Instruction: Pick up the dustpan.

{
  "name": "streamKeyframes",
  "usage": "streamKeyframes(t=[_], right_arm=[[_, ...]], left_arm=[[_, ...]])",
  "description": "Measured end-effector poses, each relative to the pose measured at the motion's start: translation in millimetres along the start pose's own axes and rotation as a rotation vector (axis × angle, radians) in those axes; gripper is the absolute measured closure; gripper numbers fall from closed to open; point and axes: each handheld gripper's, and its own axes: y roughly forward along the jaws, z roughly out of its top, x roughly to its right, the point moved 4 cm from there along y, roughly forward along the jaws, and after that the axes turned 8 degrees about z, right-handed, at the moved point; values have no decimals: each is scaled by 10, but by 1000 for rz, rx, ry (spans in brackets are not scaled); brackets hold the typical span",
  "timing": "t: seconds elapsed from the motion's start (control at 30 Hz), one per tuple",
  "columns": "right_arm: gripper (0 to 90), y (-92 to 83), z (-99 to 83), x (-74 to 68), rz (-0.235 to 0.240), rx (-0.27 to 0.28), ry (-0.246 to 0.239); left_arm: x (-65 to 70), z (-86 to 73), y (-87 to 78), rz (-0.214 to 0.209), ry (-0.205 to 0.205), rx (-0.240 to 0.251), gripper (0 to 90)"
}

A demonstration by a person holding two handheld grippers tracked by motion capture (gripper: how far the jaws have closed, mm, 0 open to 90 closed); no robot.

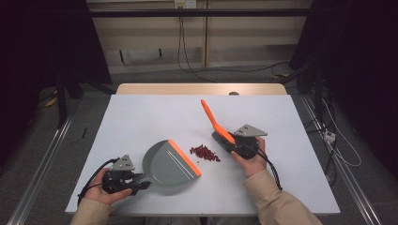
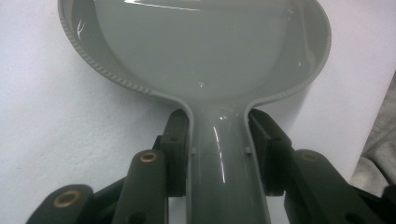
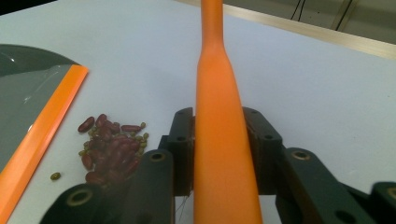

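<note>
A grey dustpan (image 1: 168, 164) with an orange lip (image 1: 184, 157) lies on the white table (image 1: 141, 112), its mouth towards a small pile of red beans (image 1: 205, 153). My left gripper (image 1: 141, 183) is shut on the dustpan's handle (image 2: 223, 168), with a pad pressed to each side of it. My right gripper (image 1: 230, 141) is shut on a brush with a long orange handle (image 1: 212, 118), which slants up and away. In the right gripper view the handle (image 3: 219, 116) runs between the jaws, the beans (image 3: 109, 147) lie just left of them, and the dustpan's lip (image 3: 42, 135) is farther left.
One loose green bean (image 3: 55, 176) lies between the pile and the lip. The table's wooden far edge (image 1: 202, 89) borders a grey floor with cables. Dark frames stand at both sides.
</note>
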Motion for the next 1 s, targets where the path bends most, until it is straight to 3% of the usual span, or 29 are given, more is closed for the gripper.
streamKeyframes(t=[0.23, 0.37, 0.43, 0.57, 0.67, 0.8, 1.0], right_arm=[[615, -93, 112, -7, -5, -6, -22], [612, -64, 142, 16, -11, -52, -23], [700, -28, 130, 24, -8, -70, -23], [709, -12, 123, 15, -16, -93, -16], [711, -5, 109, -32, -16, -79, -6], [711, 29, 93, -150, -45, -65, -40], [711, 53, 81, -212, -57, -44, -43]], left_arm=[[34, 13, 22, -18, 8, 2, 626], [50, 20, 29, -29, 23, -5, 626], [62, 27, 39, -37, 26, -2, 626], [80, 38, 50, -49, 32, -8, 626], [88, 44, 63, -52, 36, -12, 626], [99, 61, 80, -54, 33, -11, 626], [103, 73, 90, -60, 29, -9, 625]])
